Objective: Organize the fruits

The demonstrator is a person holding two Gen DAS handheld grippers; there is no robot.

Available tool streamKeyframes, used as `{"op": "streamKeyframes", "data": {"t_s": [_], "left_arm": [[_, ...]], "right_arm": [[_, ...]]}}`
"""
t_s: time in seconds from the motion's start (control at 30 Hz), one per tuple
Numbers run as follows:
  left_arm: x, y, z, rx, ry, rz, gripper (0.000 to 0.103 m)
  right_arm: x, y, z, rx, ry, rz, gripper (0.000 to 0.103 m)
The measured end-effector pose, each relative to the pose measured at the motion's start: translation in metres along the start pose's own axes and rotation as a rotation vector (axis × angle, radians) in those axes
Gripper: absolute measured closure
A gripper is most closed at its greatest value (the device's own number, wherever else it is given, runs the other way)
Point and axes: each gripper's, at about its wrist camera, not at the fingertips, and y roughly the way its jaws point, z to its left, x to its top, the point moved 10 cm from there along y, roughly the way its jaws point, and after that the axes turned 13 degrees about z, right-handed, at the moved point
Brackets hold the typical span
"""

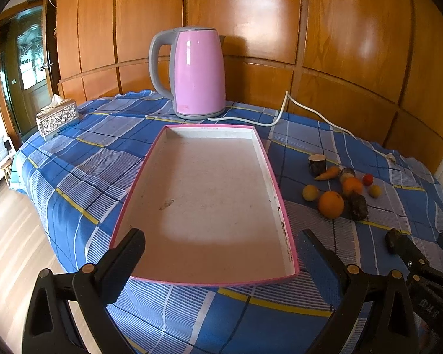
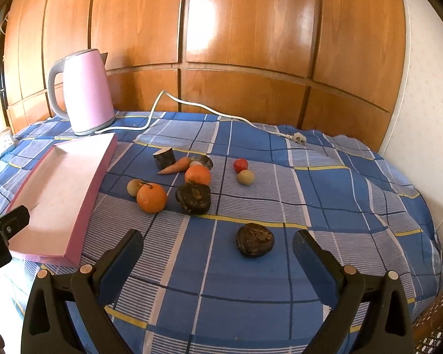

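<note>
A pink-rimmed shallow tray (image 1: pixel 283 206) lies empty on the blue checked tablecloth; it also shows in the right wrist view (image 2: pixel 82 215). My left gripper (image 1: pixel 221 250) is open and empty over the tray's near end. To the tray's right lie the fruits: two oranges (image 2: pixel 151 197) (image 2: pixel 198 174), a carrot (image 2: pixel 175 166), a red tomato (image 2: pixel 240 165), two pale round fruits (image 2: pixel 246 177) (image 2: pixel 134 187) and dark brown lumps (image 2: pixel 193 198). My right gripper (image 2: pixel 218 250) is open and empty, with a dark brown fruit (image 2: pixel 255 239) just ahead between its fingers.
A pink kettle (image 1: pixel 198 73) stands behind the tray, its white cord (image 2: pixel 209 110) trailing right to a plug (image 2: pixel 299 138). A tissue box (image 1: pixel 57 119) sits at the table's far left. Wooden panels back the table. The table edge drops to wood floor at left.
</note>
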Motion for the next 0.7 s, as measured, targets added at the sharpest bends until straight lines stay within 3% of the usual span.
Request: {"op": "streamKeyframes", "data": {"t_s": [0.27,0.37,0.43,0.7], "left_arm": [[-0.002,0.003,-0.003,-0.013,0.012,0.012,0.000],[-0.005,0.006,-0.009,-0.077,0.022,0.024,0.000],[-0.007,0.007,-0.014,-0.138,0.016,0.031,0.000],[-0.005,0.007,-0.038,-0.180,0.108,0.054,0.000]], "right_arm": [[0.000,0.003,-0.008,0.002,0.022,0.015,0.000],[0.002,0.009,-0.020,0.000,0.045,0.031,0.000],[0.003,0.014,-0.035,-0.006,0.078,0.046,0.000],[0.012,0.029,-0.101,-0.042,0.192,0.104,0.000]]}}
